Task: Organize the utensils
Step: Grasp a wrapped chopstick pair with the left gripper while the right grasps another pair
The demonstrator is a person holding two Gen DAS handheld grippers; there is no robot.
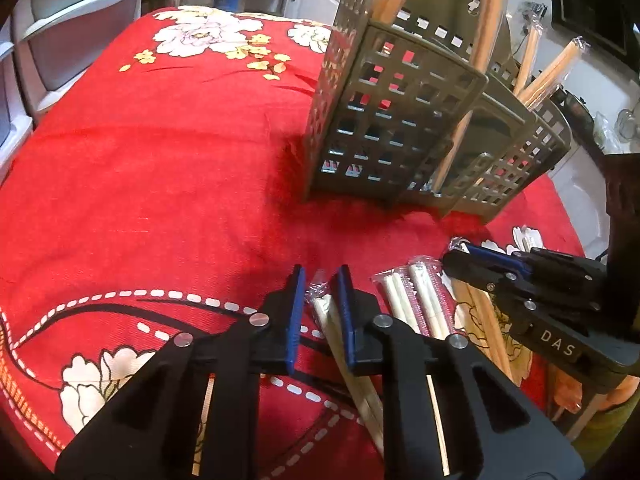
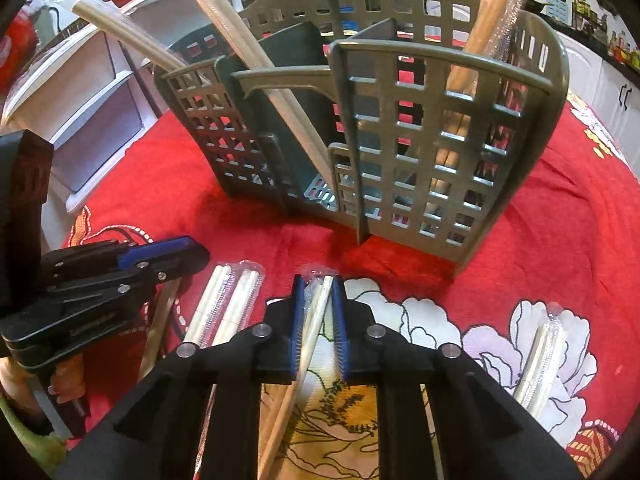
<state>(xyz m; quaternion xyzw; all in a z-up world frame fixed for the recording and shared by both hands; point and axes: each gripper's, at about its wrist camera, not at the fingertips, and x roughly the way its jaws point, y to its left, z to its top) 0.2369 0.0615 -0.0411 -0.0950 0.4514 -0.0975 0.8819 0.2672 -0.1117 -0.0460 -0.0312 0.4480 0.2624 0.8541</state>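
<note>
Left wrist view: left gripper (image 1: 320, 312) jaws part-open, straddling wrapped chopstick pair (image 1: 340, 344) on red tablecloth (image 1: 160, 160) — pads near it, contact not clear. Grey utensil caddy (image 1: 400, 120) ahead, slightly right. Judgement: centre the pair and close fully before lifting.

Right wrist view: right gripper (image 2: 318, 316) jaws narrow, both pads against another wrapped pair (image 2: 316, 320) — apparently clamped. Caddy (image 2: 440, 140) straight ahead; two more wrapped pairs (image 2: 228, 304) just left. Judgement: lift steeply, tips down into compartment.

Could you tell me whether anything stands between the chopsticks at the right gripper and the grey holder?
Nothing visible does: only bare red cloth lies between the right gripper, its chopsticks and the holder. The holder's front wall faces them, though.
</note>
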